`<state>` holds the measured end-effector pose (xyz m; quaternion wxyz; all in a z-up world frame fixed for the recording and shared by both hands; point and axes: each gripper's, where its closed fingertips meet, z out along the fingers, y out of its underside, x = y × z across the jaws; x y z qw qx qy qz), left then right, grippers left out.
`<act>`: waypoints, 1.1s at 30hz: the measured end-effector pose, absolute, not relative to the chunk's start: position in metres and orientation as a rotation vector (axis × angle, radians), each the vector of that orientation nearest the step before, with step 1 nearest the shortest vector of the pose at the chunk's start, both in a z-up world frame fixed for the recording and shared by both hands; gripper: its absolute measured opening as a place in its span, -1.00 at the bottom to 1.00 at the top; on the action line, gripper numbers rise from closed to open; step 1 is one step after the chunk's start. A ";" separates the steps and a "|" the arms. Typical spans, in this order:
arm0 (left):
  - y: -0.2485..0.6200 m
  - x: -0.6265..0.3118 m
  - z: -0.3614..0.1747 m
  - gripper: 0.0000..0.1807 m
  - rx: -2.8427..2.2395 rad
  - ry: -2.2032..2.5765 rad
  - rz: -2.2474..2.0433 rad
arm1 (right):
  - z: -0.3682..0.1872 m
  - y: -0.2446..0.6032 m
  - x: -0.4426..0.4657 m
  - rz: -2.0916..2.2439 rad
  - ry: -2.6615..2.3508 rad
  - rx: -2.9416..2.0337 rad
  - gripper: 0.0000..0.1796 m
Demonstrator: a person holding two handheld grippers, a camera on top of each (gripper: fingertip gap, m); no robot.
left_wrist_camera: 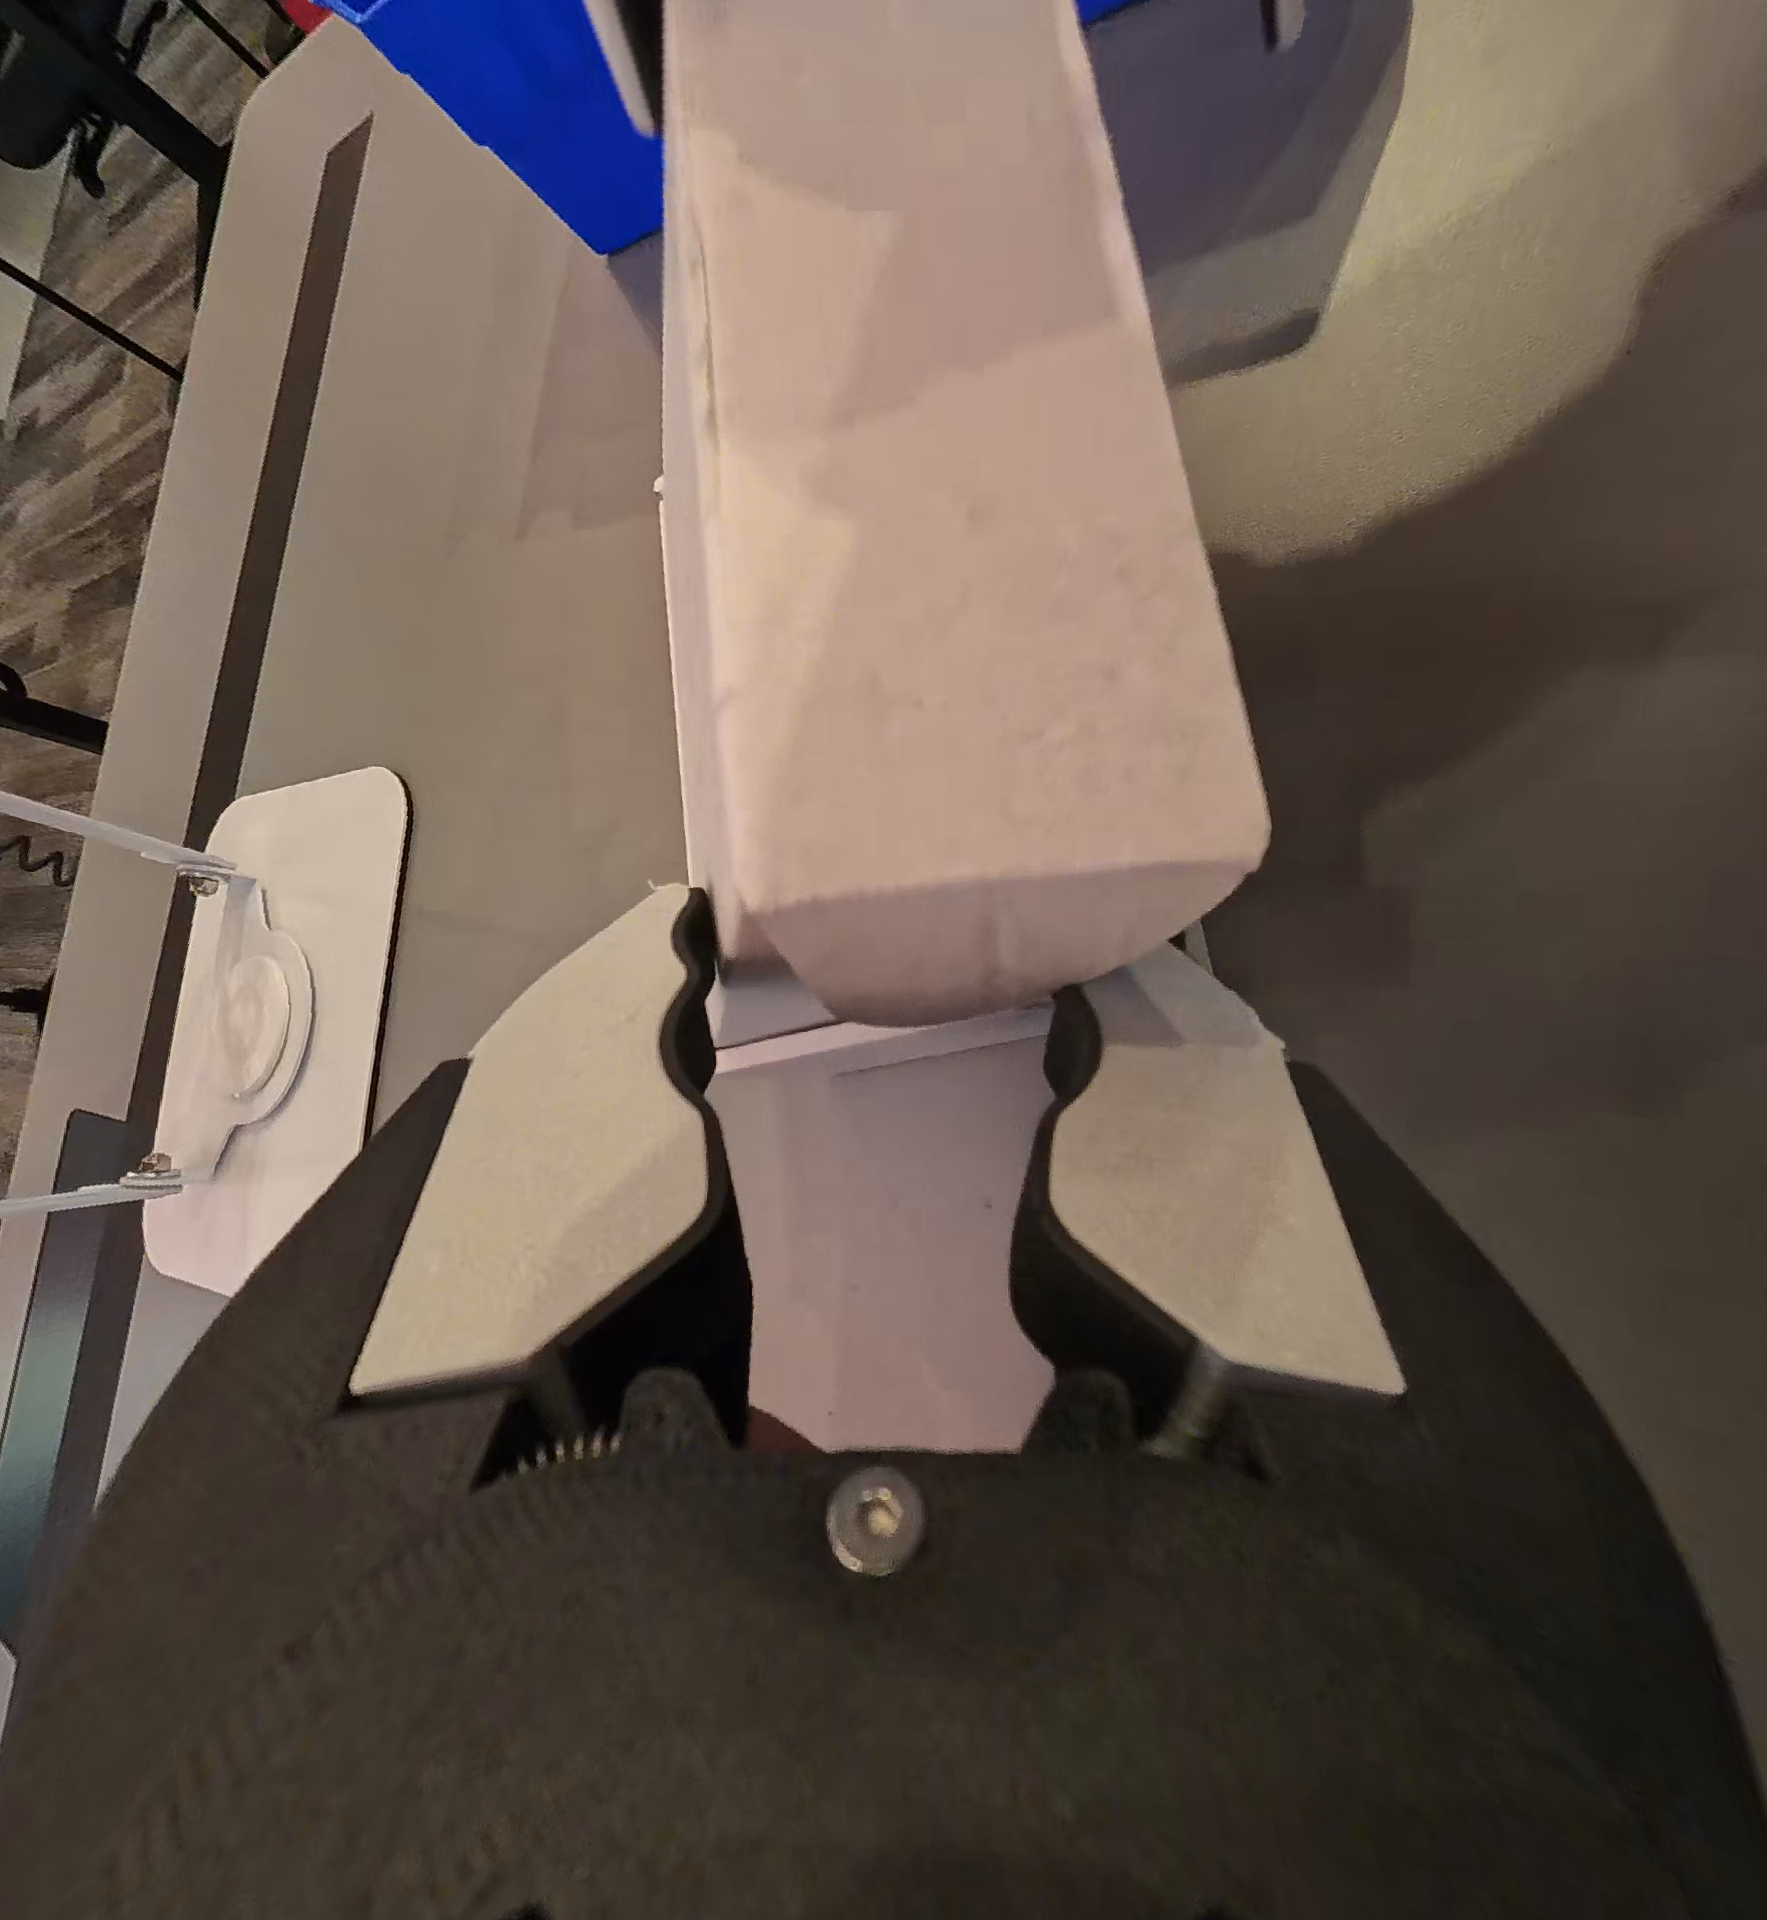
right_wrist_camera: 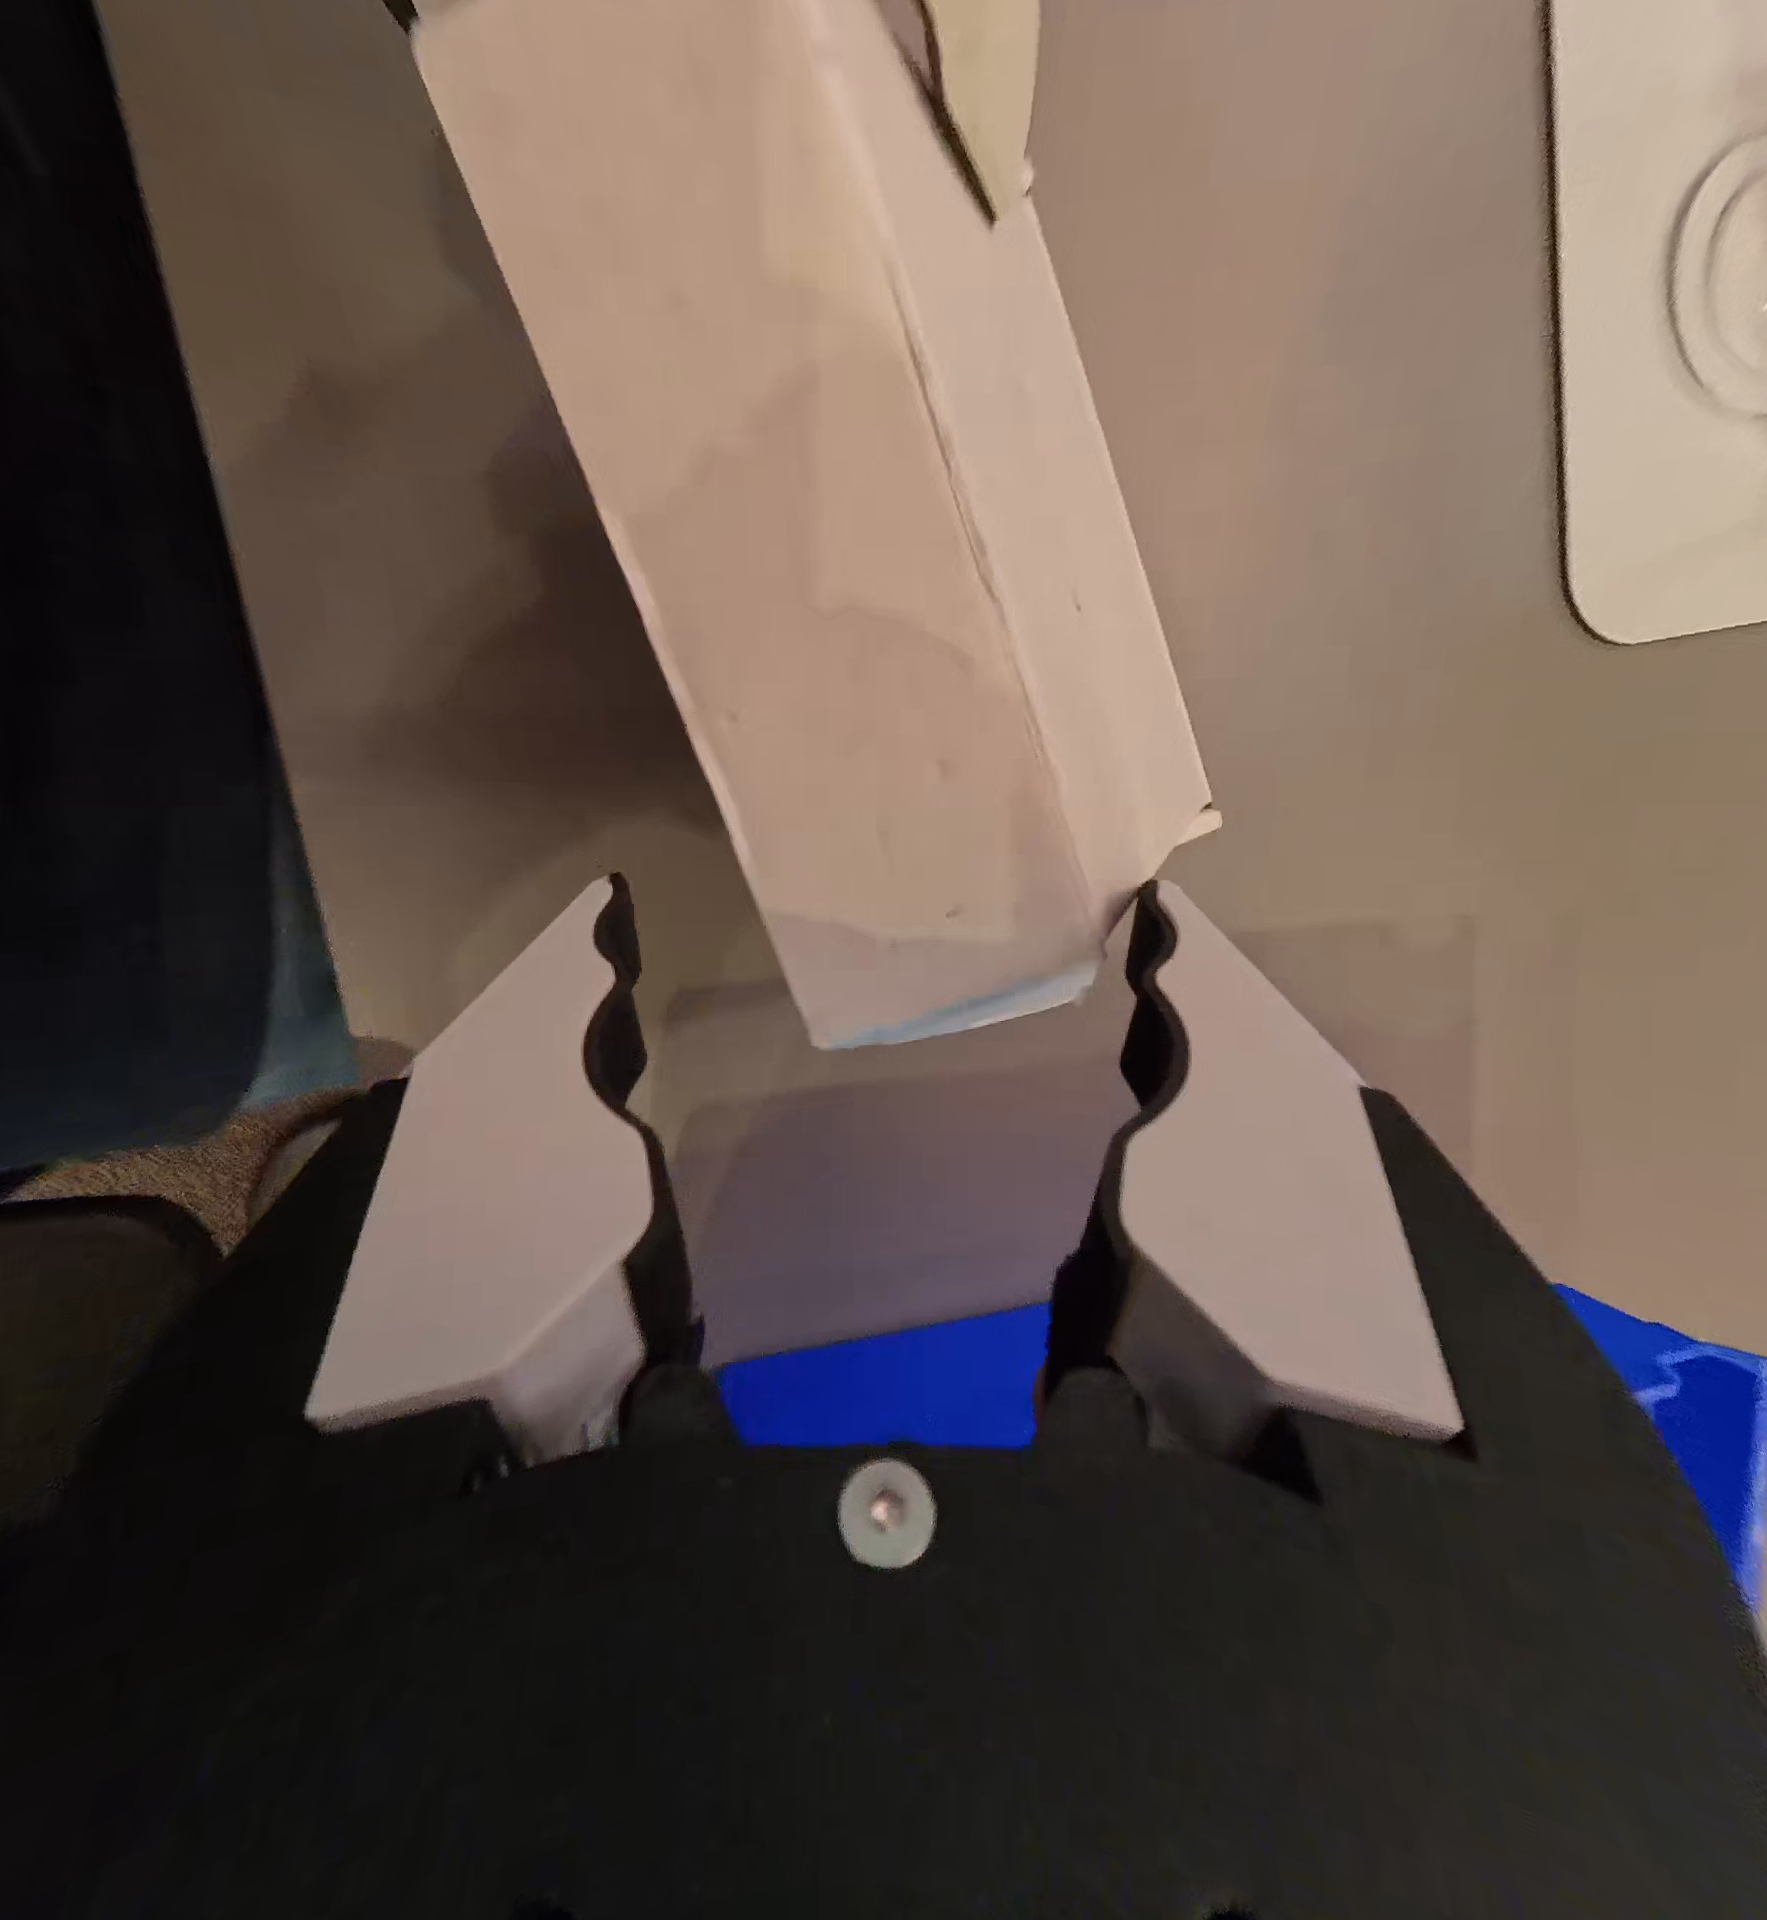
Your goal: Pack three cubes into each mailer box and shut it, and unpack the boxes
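Left gripper (left_wrist_camera: 884,987) clamping end flap of white mailer box (left_wrist_camera: 920,540) — jaws narrowed on it. Right gripper (right_wrist_camera: 884,935) hovering wide open — box end (right_wrist_camera: 858,623) lying between fingertips, ungripped.

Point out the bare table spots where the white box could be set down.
Left wrist view: bare grey table lies between the white mailer box and the white mount plate; more, in shadow, right of the box. Crowded ahead, by the blue bin. Right wrist view: bare table between the box and the plate. The left claw grips the box.
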<state>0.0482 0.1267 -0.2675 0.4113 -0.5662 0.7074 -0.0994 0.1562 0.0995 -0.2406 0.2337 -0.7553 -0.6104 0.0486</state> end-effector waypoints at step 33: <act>0.090 0.006 -0.266 -0.27 -1.592 1.824 -0.590 | -0.266 0.089 0.151 0.093 -1.807 -2.072 -0.03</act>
